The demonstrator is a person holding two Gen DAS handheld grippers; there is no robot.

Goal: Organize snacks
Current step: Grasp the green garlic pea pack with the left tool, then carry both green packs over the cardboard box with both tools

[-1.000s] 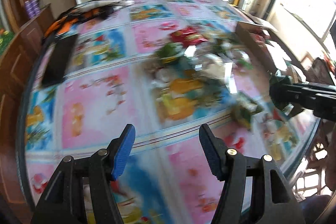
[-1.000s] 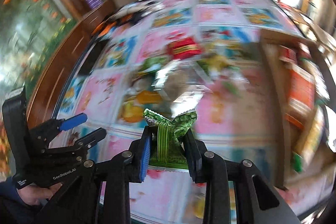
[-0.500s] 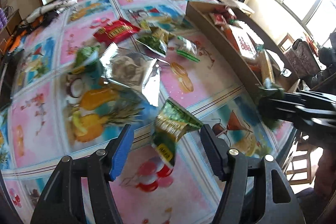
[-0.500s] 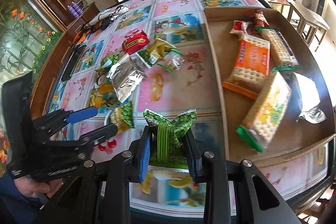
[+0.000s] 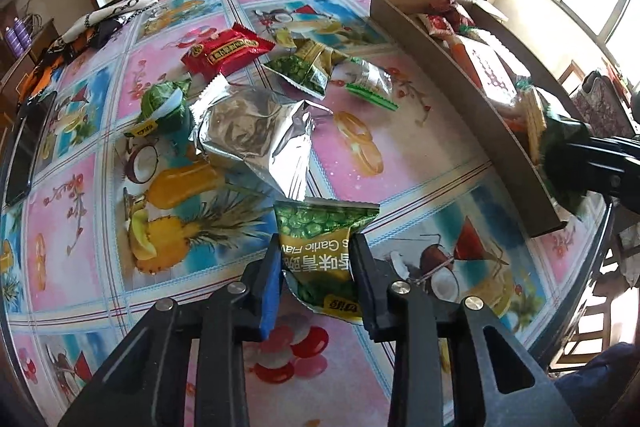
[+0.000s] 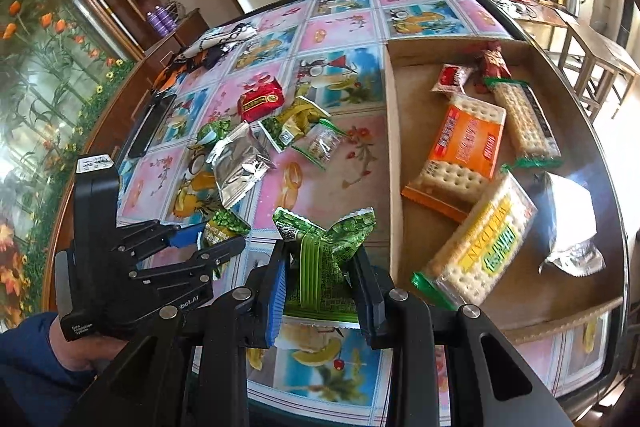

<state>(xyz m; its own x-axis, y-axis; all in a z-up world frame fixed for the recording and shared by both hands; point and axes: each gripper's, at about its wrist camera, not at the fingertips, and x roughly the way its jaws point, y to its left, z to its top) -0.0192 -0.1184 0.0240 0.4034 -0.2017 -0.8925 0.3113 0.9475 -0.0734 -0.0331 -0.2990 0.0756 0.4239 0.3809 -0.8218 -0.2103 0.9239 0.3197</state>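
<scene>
Fruit-patterned oilcloth covers the table (image 5: pixel 100 219). Between the closing jaws of the left gripper (image 5: pixel 316 267) sits a green garlic pea packet (image 5: pixel 320 251), pads touching its sides. Just ahead lies a silver foil pouch (image 5: pixel 256 143). The right gripper (image 6: pixel 322 283) clamps a crumpled green snack packet (image 6: pixel 320 259) just left of the cardboard tray (image 6: pixel 394 163) holding cracker packs (image 6: pixel 480 247).

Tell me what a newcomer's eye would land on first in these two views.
First, the silver foil bag gleaming mid-table among the loose snacks on the fruit-print tablecloth. Next, each gripper has a green packet: the left gripper is closing on a garlic-flavour pea packet, and the right gripper is shut on a crumpled green snack packet. To the right lies the cardboard tray with cracker packs.
</scene>
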